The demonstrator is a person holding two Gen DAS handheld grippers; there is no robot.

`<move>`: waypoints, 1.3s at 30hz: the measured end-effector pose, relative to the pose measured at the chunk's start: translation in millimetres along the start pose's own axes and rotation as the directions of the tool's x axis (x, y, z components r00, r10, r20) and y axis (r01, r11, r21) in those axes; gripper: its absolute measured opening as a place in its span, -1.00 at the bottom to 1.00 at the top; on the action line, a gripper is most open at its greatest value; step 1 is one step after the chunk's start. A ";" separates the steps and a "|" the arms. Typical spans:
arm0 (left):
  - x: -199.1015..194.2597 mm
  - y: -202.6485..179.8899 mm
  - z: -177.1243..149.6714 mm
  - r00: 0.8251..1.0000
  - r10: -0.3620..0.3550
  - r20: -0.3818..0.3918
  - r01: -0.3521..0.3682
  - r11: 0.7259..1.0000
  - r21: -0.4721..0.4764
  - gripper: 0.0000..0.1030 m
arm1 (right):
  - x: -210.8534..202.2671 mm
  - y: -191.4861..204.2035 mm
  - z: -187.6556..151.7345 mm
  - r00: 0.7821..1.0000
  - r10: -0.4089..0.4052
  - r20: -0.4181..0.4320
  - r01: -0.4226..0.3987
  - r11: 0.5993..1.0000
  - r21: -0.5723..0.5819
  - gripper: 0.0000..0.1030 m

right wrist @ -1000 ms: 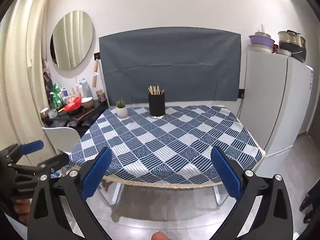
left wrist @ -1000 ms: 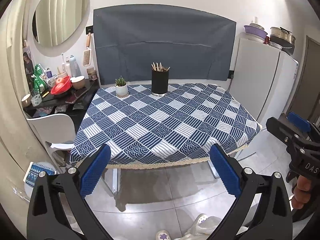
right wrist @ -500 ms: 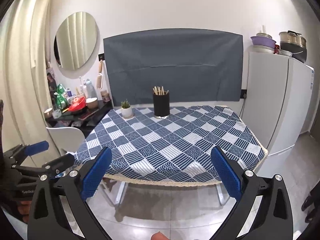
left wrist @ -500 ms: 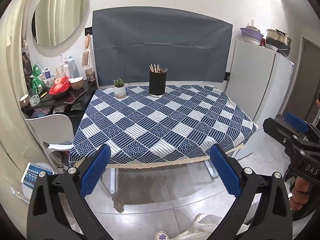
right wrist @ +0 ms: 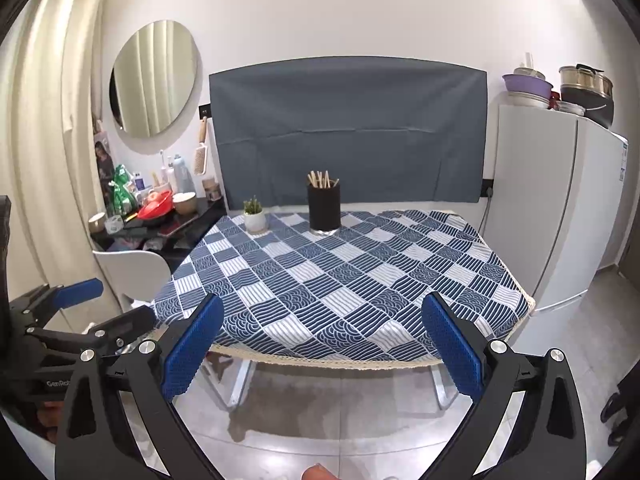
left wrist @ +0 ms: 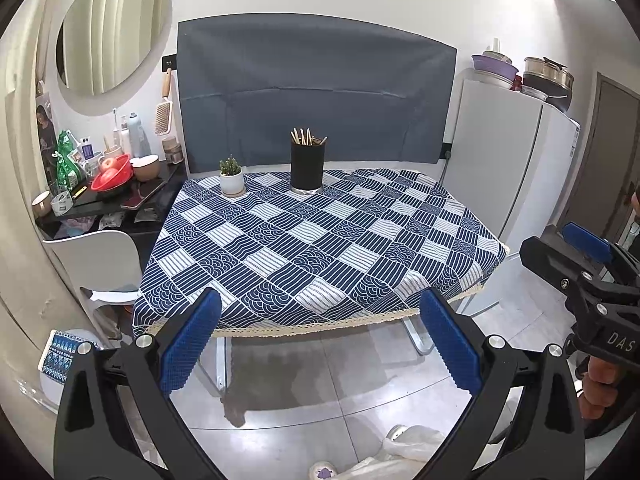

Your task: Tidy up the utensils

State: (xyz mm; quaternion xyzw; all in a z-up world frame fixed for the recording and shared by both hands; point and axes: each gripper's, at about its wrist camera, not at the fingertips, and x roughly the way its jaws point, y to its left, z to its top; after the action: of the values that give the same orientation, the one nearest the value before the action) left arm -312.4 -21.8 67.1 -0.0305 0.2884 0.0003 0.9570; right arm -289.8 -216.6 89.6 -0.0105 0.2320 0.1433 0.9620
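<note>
left gripper (left wrist: pixel 318 342) and right gripper (right wrist: pixel 320 344) both spread wide, empty, off the table's near edge. chopsticks (left wrist: pixel 306 137) upright in black holder (left wrist: pixel 307 168) at far side of checkered tablecloth (left wrist: pixel 320 240), beside small potted plant (left wrist: pixel 231 176).

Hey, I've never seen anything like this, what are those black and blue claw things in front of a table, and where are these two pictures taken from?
No robot here: a person carries a hand-held gripper in each hand, each with a camera looking along its two blue-padded fingers. One picture looks out from the left hand-held gripper, the other from the right hand-held gripper; each also shows its partner at the picture's edge. Both are open and hold nothing, and are short of the table. On its checked cloth stand a black cup of wooden sticks and a small potted plant. Nothing else lies on it.
</note>
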 end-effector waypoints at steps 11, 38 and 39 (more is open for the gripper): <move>-1.5 2.9 -0.3 1.000 0.002 0.007 -0.002 1.000 0.005 0.89 | 1.1 0.8 0.0 1.000 -0.004 -0.010 0.005 1.000 0.006 0.85; -4.9 2.8 -5.3 1.000 -0.006 0.004 0.006 1.000 0.012 0.89 | -1.8 -1.7 -7.1 1.000 -0.004 -0.013 0.004 1.000 0.008 0.85; -5.0 2.1 -5.6 1.000 -0.006 0.005 0.006 1.000 0.013 0.89 | -1.8 -1.5 -7.1 1.000 -0.004 -0.014 0.005 1.000 0.008 0.85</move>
State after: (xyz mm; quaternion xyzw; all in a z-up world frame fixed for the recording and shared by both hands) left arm -319.7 -20.0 65.2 -0.0250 0.2860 -0.0044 0.9579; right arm -294.1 -219.2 84.0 -0.0081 0.2391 0.1401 0.9608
